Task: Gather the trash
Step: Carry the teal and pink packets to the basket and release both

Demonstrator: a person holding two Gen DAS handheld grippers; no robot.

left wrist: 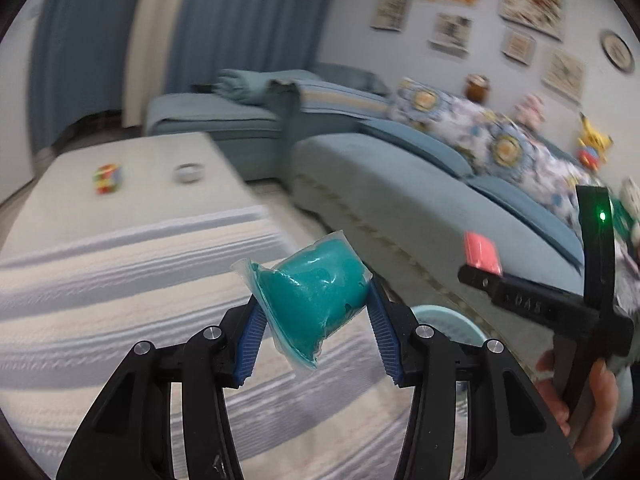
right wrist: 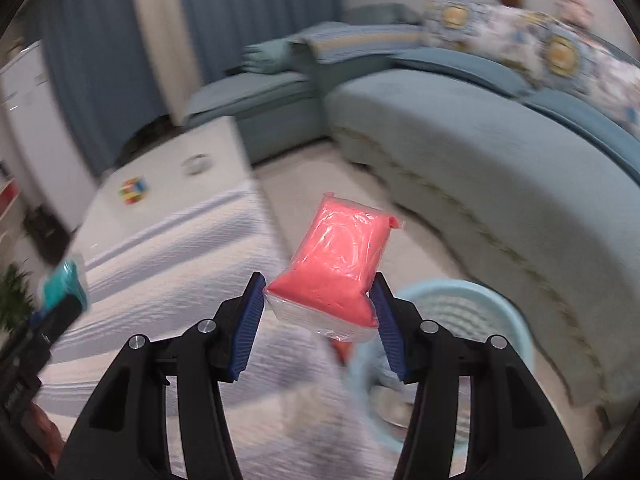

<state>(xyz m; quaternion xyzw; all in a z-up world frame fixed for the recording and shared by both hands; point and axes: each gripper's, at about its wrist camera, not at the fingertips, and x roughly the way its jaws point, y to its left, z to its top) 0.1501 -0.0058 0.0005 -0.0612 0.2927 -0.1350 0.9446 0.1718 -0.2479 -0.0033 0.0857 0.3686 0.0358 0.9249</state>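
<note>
Two grippers, one packet each: left gripper (left wrist: 316, 316) pinches a teal packet (left wrist: 316, 296) above the striped cloth (left wrist: 100, 280), right gripper (right wrist: 318, 304) pinches a pink packet (right wrist: 344, 256) just above one pale-blue basket (right wrist: 460, 292) (both raised, angled toward the sofa (right wrist: 480, 140))

Black tongs (left wrist: 316, 316); ribbed blue pads (left wrist: 252, 340)

Table (left wrist: 132, 168): left of sofa (left wrist: 420, 200).
Cube (left wrist: 107, 178), dish (left wrist: 188, 173): on table, cube left.
Basket (right wrist: 460, 312): between table and sofa.
</note>
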